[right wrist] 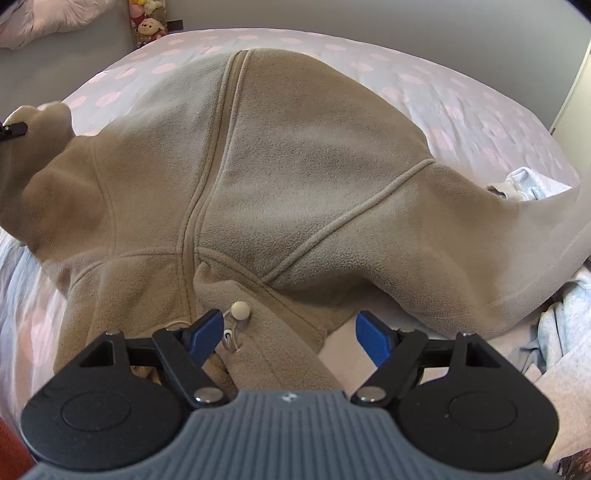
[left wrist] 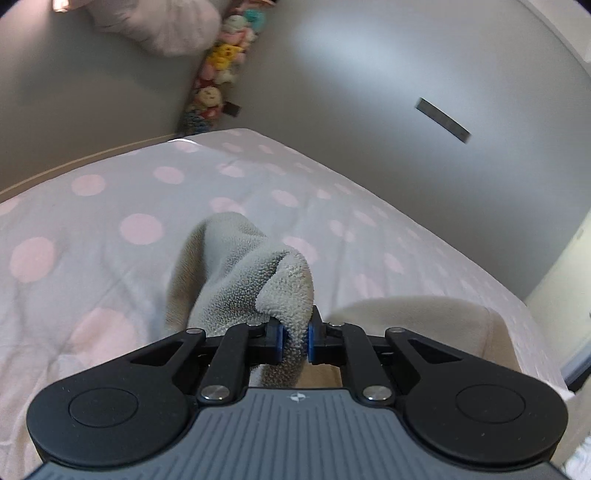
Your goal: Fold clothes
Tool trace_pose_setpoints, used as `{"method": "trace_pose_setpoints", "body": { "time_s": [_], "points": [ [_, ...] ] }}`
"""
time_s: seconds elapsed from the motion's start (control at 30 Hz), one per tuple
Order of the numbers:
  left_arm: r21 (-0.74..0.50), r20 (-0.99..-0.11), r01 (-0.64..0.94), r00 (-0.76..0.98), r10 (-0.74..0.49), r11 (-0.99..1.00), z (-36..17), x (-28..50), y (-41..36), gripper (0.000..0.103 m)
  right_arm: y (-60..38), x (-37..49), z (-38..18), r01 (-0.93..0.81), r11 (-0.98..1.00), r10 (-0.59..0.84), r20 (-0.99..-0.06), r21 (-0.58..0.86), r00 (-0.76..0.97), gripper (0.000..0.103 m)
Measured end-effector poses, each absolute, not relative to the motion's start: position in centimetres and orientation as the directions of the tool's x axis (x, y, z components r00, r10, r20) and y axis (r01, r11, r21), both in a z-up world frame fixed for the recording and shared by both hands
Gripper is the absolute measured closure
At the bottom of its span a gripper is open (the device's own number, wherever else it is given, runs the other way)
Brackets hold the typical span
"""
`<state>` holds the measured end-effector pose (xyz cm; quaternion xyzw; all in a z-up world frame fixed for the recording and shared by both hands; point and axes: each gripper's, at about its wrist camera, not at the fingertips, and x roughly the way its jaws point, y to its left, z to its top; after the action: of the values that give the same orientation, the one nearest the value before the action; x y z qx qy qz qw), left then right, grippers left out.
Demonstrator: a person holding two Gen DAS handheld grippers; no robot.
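A beige fleece jacket (right wrist: 295,158) lies spread front-up on the bed, its collar end nearest the right wrist camera. My right gripper (right wrist: 290,332) hovers open over the collar, its blue pads either side of a drawstring toggle (right wrist: 240,309). In the left wrist view my left gripper (left wrist: 295,338) is shut on a bunched sleeve end (left wrist: 255,273) of the jacket, lifted above the bedcover. That same raised sleeve end (right wrist: 44,118) shows at the far left of the right wrist view, with a black fingertip of the left gripper beside it.
The bed has a white cover with pink dots (left wrist: 140,229). Stuffed toys (left wrist: 221,59) sit in the corner against grey walls. A pale pillow (left wrist: 162,26) lies at the back. Light blue garments (right wrist: 561,332) are heaped at the right of the bed.
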<state>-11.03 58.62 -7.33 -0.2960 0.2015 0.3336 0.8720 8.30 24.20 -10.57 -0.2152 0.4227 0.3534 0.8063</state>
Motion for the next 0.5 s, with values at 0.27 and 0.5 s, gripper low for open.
{"method": "trace_pose_setpoints", "body": {
  "time_s": [0.27,0.5],
  "points": [
    [-0.231,-0.655,-0.582,0.686,0.317,0.78,-8.9,-4.3,51.2,0.094,23.2,9.5,-13.0,-0.707,0.707,0.336,-0.862,-0.036,0.38,0.022],
    [-0.181,-0.769,-0.519,0.604,0.209,0.835,-12.5,-1.9,48.4,0.094,22.0,10.1,-14.5,-0.688,0.725,0.355,-0.868,0.02,0.348,0.022]
  ]
}}
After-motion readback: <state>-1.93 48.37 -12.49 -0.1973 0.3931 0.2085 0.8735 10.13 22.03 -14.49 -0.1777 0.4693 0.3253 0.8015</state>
